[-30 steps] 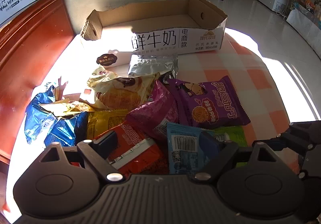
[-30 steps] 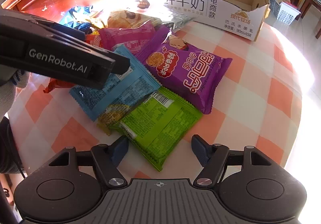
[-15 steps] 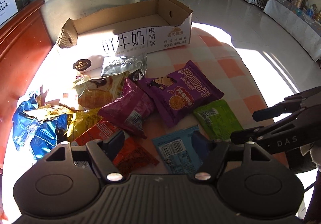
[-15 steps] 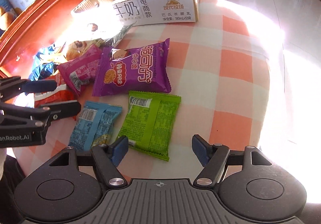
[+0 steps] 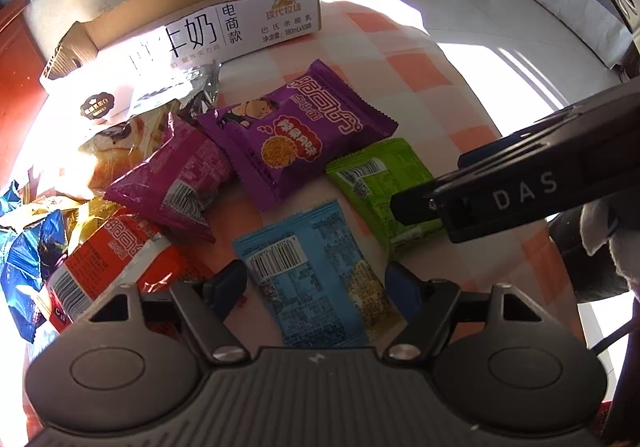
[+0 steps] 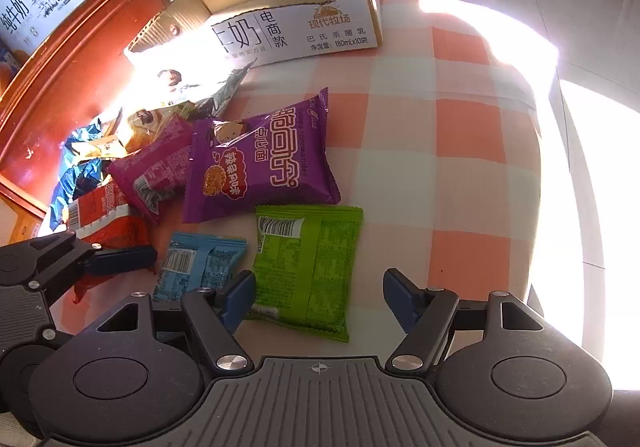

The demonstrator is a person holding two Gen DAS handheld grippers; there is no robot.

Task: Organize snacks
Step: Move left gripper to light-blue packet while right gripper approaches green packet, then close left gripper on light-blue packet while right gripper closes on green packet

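Observation:
Several snack packets lie on a checked tablecloth (image 6: 460, 151). A blue packet (image 5: 316, 271) lies flat between the open fingers of my left gripper (image 5: 316, 287). A green packet (image 6: 308, 259) lies under my open right gripper (image 6: 318, 295), near its left finger. A purple packet (image 6: 256, 163), a magenta packet (image 6: 156, 171) and a red packet (image 6: 104, 215) lie beyond. An open cardboard box (image 6: 288, 19) stands at the table's back; it shows in the left wrist view (image 5: 192, 19) too. Both grippers hold nothing.
Blue foil packets (image 5: 24, 267), a bread packet (image 5: 116, 151) and a silver packet (image 5: 176, 91) are heaped at the left. A red wooden cabinet (image 6: 72, 79) borders the table's left side. The right gripper's side (image 5: 520, 187) crosses the left wrist view.
Both grippers have pulled back and apart. The left one now looks down on the blue packet, the right one on the green packet. The packets have not moved.

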